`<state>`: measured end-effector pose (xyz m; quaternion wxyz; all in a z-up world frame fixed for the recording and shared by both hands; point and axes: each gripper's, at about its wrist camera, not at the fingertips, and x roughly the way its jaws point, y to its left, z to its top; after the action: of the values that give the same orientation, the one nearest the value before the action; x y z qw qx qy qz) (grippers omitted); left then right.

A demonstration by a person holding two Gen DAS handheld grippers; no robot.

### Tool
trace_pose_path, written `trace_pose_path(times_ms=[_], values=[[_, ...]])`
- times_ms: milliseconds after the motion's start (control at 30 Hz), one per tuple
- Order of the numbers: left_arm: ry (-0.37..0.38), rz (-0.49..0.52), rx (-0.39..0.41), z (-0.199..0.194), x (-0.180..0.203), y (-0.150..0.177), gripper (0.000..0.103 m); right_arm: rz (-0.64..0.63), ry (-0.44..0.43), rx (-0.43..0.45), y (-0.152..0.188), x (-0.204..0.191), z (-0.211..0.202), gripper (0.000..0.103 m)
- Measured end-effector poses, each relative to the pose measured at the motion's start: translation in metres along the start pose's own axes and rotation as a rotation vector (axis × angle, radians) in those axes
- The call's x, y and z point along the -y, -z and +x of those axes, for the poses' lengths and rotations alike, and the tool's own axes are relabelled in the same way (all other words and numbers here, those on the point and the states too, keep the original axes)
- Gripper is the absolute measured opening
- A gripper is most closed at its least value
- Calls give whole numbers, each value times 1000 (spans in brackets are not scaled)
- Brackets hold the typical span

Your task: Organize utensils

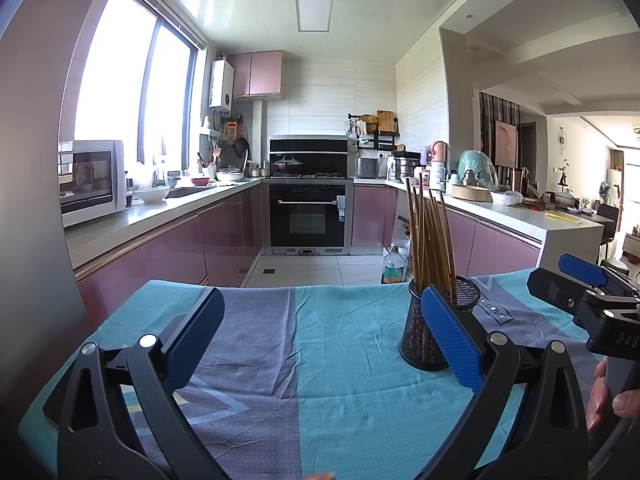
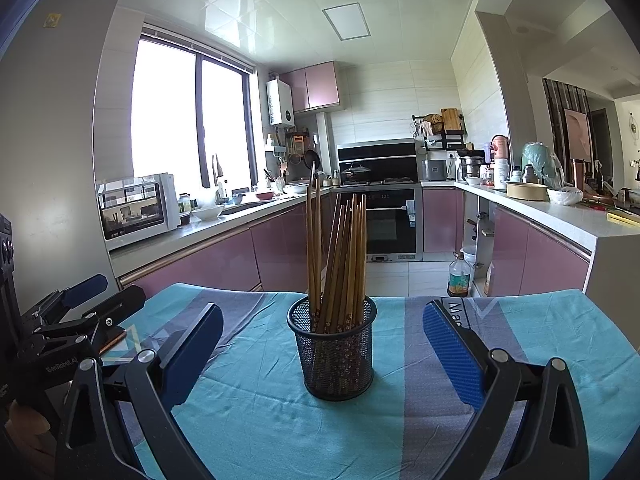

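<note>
Holding both grippers spread, nothing in either: left gripper (image 1: pixel 320 340), right gripper (image 2: pixel 324 344). Chopsticks (image 2: pixel 340 248) all standing in mesh holder (image 2: pixel 334 356) on tablecloth (image 2: pixel 256 420), btwn right fingers. Looking basically done imo, no loose utensils showing.

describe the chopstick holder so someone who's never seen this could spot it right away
Start at the table draped in a teal and purple striped cloth in front of the kitchen. On it stands a black wire-mesh cup, round and upright, directly ahead of the right hand-held gripper. It is the only container on the cloth, and a bundle of brown chopsticks fans up out of it.
</note>
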<state>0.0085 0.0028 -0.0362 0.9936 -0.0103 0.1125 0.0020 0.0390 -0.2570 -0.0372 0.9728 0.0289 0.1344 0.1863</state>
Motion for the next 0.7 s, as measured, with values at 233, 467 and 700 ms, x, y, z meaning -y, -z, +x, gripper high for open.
trace_pose_path(times_ms=[233, 467, 700], values=[[-1, 6, 2, 0, 0, 1, 97, -2, -1, -2, 0, -1, 1, 97], [3, 11, 7, -1, -2, 2, 97, -3, -3, -8, -1, 0, 2, 97], [15, 0, -93, 20, -7, 8, 97, -9, 69, -97, 4, 27, 15, 97]])
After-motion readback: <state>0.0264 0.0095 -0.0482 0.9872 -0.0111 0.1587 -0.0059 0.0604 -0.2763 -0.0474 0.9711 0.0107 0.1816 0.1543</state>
